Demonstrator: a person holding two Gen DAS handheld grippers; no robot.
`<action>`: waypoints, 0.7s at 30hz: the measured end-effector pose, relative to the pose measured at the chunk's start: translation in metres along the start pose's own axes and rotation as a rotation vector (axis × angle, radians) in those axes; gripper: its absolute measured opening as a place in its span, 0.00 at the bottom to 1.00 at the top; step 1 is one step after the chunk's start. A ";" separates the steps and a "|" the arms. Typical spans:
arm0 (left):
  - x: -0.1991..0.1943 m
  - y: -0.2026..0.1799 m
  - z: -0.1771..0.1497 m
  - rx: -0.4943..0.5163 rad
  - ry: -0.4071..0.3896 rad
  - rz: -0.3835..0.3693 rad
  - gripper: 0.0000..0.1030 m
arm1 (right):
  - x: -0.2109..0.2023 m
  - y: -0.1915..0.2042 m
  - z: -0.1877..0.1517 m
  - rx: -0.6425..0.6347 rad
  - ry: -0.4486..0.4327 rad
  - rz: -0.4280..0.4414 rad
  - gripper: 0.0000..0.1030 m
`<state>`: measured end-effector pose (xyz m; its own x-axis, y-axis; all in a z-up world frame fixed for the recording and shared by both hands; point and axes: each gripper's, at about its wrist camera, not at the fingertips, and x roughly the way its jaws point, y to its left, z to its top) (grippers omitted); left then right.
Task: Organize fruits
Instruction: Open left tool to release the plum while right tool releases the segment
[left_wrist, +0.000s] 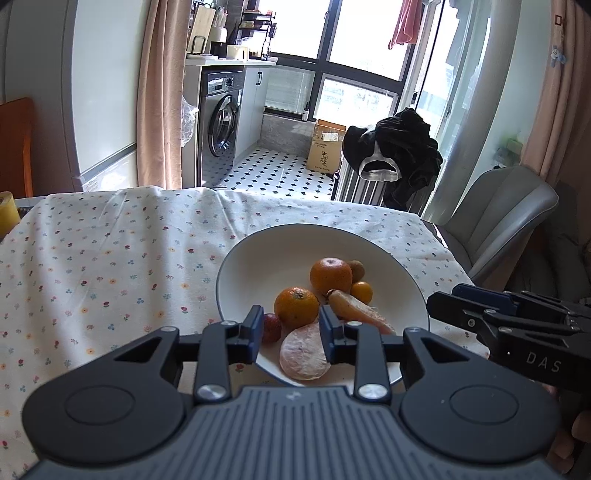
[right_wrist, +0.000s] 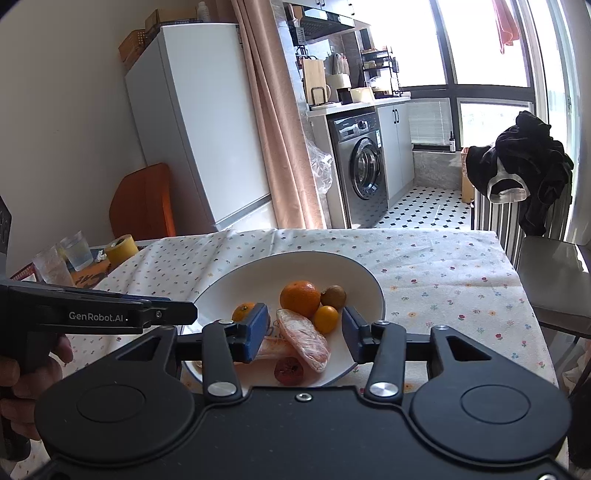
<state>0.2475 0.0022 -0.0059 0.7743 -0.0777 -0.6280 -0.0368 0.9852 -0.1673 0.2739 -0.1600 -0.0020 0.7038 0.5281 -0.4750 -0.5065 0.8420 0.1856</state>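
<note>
- Far left of the right wrist view, at the desk edge: two clear glasses (right_wrist: 62, 258) and a yellow tape roll (right_wrist: 122, 249), off the flowered tablecloth (left_wrist: 110, 258).
- The left hand-held gripper (left_wrist: 289, 332) hovers at the near rim of the white bowl (left_wrist: 258, 266); its blue-padded fingers (left_wrist: 254, 325) stand apart, nothing between them. In the right wrist view it comes in from the left as a dark bar, gripped by a hand (right_wrist: 26, 384).
- Inside the bowl, from the left wrist view: a small dark red fruit (left_wrist: 272, 326) at the left, just beside an orange (left_wrist: 296, 307); a peeled pale citrus piece (left_wrist: 304, 352) nearest the camera; a second orange (left_wrist: 331, 275) farther back; a peeled orange-pink wedge (left_wrist: 360, 312) leaning to the right; a small yellow-orange fruit (left_wrist: 362, 291) and a brown kiwi-like fruit (left_wrist: 357, 268) touching behind it.
- The right hand-held gripper (right_wrist: 304, 332) is over the bowl's near side, fingers spread wide, empty; the wedge lies between them below.
- Right of the desk: a grey chair (left_wrist: 498, 221); behind, a dark garment (left_wrist: 399, 147) is draped over a rack.
</note>
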 end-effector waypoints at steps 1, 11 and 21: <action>-0.001 0.001 0.000 -0.001 0.001 0.001 0.31 | -0.002 0.002 0.000 -0.002 -0.001 0.004 0.47; -0.025 0.006 -0.010 -0.004 -0.013 0.010 0.57 | -0.018 0.010 -0.002 0.006 -0.010 0.016 0.61; -0.053 0.011 -0.020 -0.015 -0.046 0.028 0.77 | -0.040 0.021 -0.006 -0.007 -0.039 0.023 0.84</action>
<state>0.1928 0.0143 0.0103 0.8013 -0.0430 -0.5967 -0.0680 0.9844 -0.1623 0.2321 -0.1645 0.0153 0.7109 0.5510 -0.4370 -0.5257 0.8291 0.1903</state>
